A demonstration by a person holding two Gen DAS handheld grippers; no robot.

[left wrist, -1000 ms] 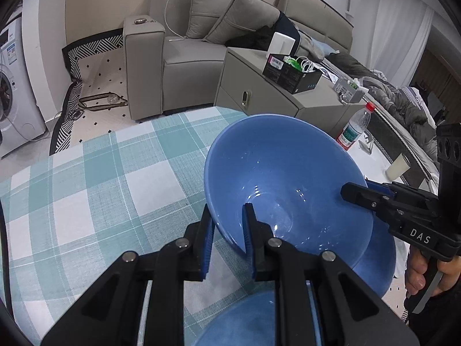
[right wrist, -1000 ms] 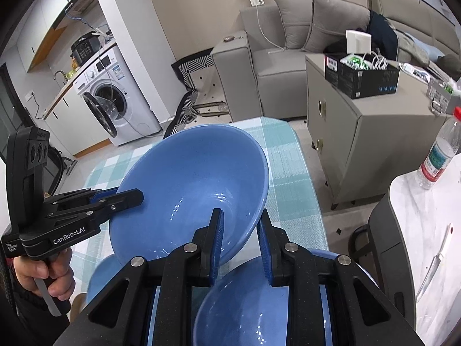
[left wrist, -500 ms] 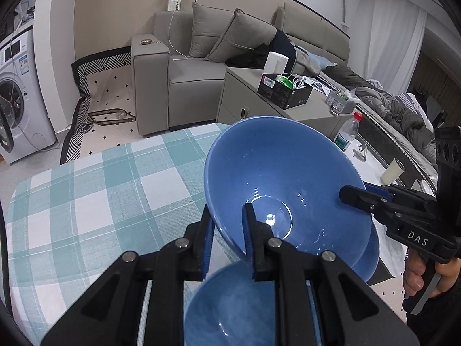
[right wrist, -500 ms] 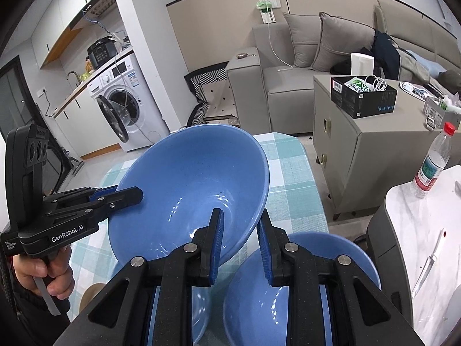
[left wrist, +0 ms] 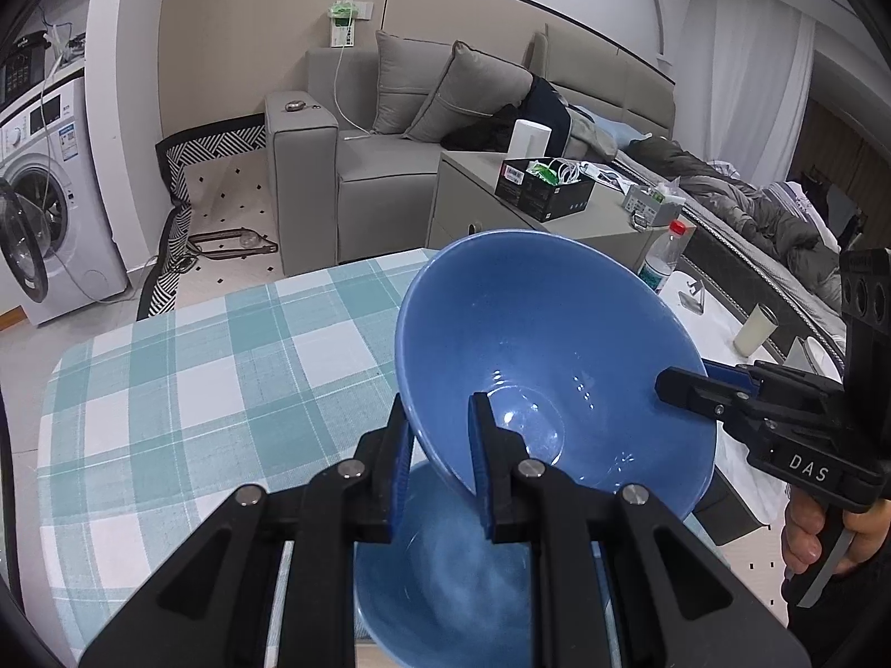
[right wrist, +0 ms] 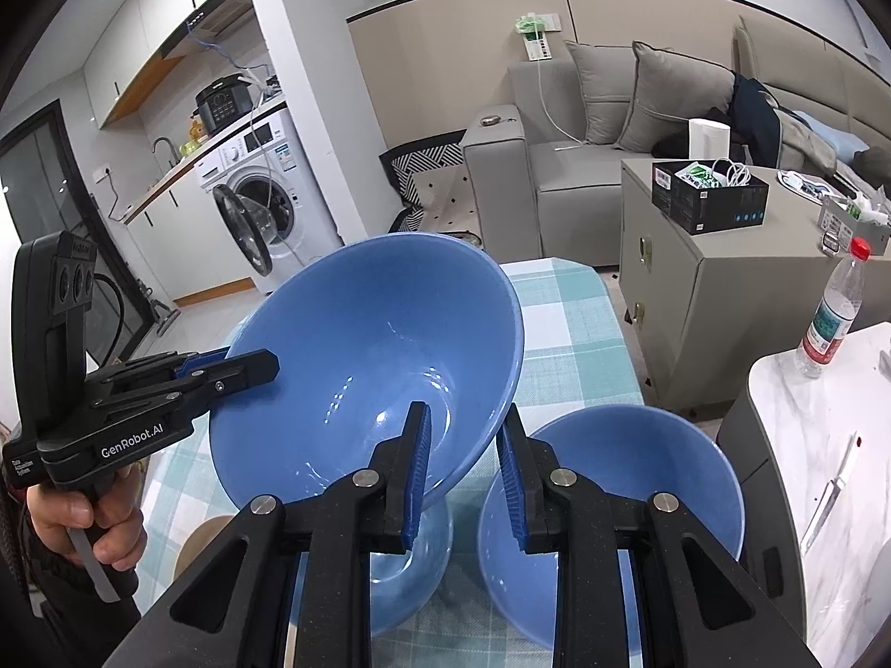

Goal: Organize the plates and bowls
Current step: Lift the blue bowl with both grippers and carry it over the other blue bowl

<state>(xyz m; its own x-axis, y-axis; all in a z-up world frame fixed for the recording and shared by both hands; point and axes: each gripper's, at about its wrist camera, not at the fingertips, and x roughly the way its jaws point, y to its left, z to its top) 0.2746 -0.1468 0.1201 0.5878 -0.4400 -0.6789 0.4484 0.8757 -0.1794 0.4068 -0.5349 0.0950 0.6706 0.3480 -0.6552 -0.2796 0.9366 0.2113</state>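
Observation:
A large blue bowl (left wrist: 557,345) (right wrist: 362,345) hangs tilted above the teal checked table (left wrist: 195,362), held from two sides. My left gripper (left wrist: 440,434) is shut on its near rim, one pad inside and one outside. My right gripper (right wrist: 465,434) is shut on the opposite rim in the same way. Each gripper shows in the other's view: the right gripper (left wrist: 685,384), and the left gripper (right wrist: 262,362) with a hand on its handle. Under the raised bowl a second blue bowl (left wrist: 445,573) (right wrist: 401,556) rests on the table. A third blue bowl (right wrist: 640,473) stands to its right.
Past the table's far edge stand a grey cabinet (right wrist: 696,289) and a sofa (left wrist: 390,167). A white marble side table (right wrist: 824,417) on the right carries a water bottle (right wrist: 832,312) and a knife (right wrist: 835,490). A washing machine (right wrist: 262,206) with its door open stands far left.
Both grippers have risen and drawn back with the large bowl still held between them. The bowls on the table now show more fully beneath it.

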